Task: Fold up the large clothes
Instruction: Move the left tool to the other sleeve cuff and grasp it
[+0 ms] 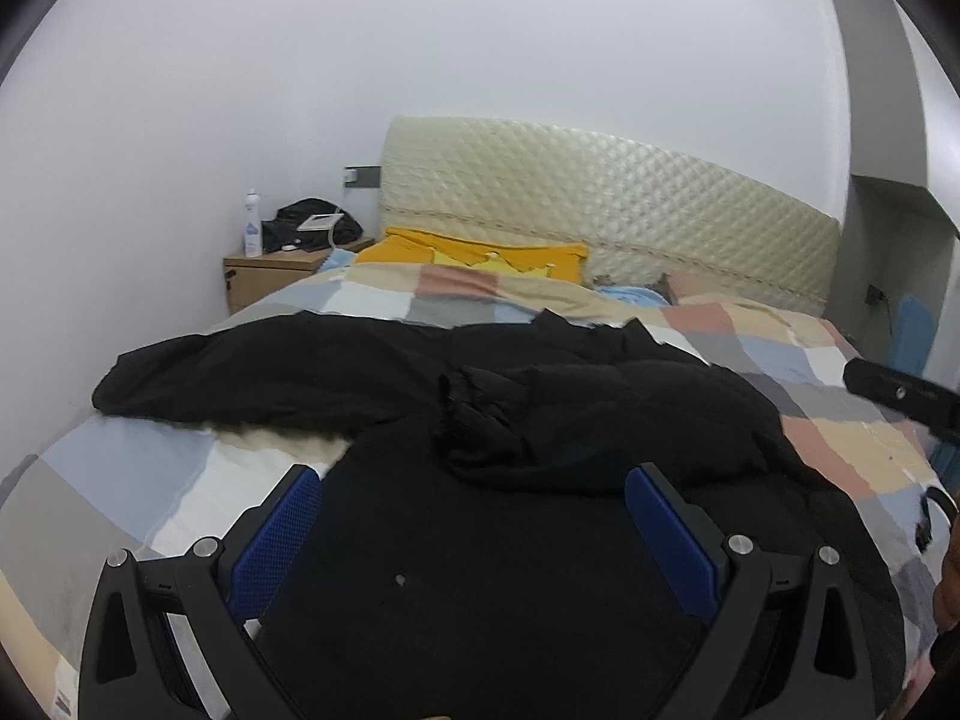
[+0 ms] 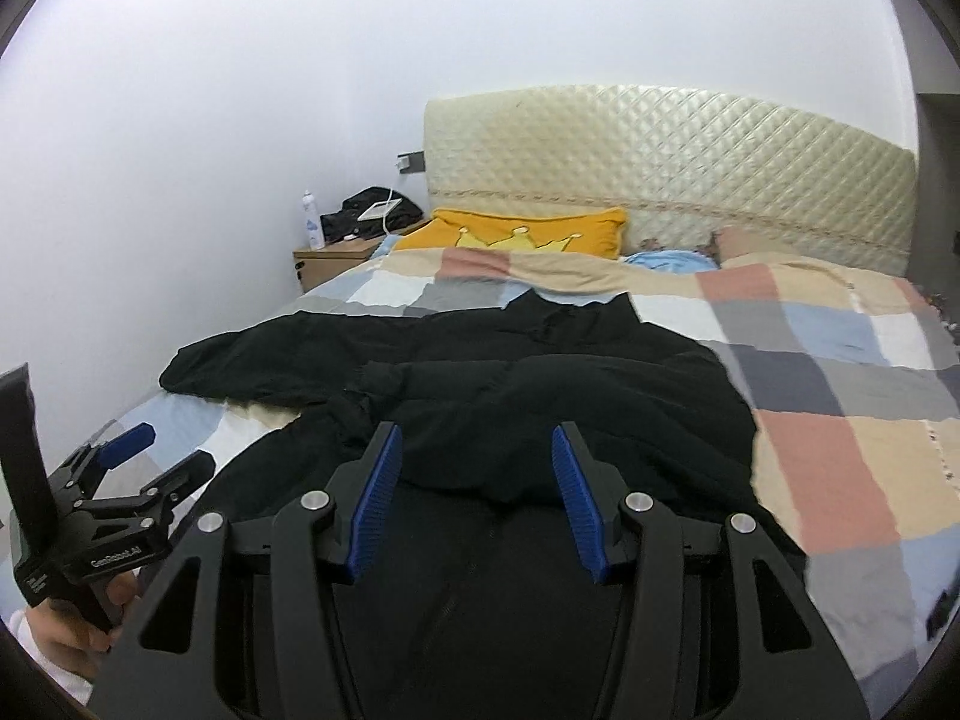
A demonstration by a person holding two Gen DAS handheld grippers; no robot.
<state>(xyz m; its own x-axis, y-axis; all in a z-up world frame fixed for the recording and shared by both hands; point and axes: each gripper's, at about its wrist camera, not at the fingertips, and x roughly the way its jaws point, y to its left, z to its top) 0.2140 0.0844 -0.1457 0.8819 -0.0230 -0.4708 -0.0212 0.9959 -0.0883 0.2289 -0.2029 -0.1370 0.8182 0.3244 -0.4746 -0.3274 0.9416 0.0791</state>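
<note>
Black garment (image 2: 480, 372) was spread on the checked quilt (image 2: 840, 372), long axis running 9 to 3, one sleeve already laid across the chest, the other stretched out toward 9 o'clock. Left gripper (image 1: 474, 492) sat nearer that sleeve, jaws wide, nothing held. Right gripper (image 2: 474, 450) was likewise wide and empty over the hem. "GenRobot.AI" was read on the left tool

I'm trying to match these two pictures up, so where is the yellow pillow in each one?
Left wrist view: the yellow pillow sits just above centre, against the headboard.
Right wrist view: the yellow pillow sits upper centre, slightly right.
Shared landmark: the quilted headboard right behind it in both views.
</note>
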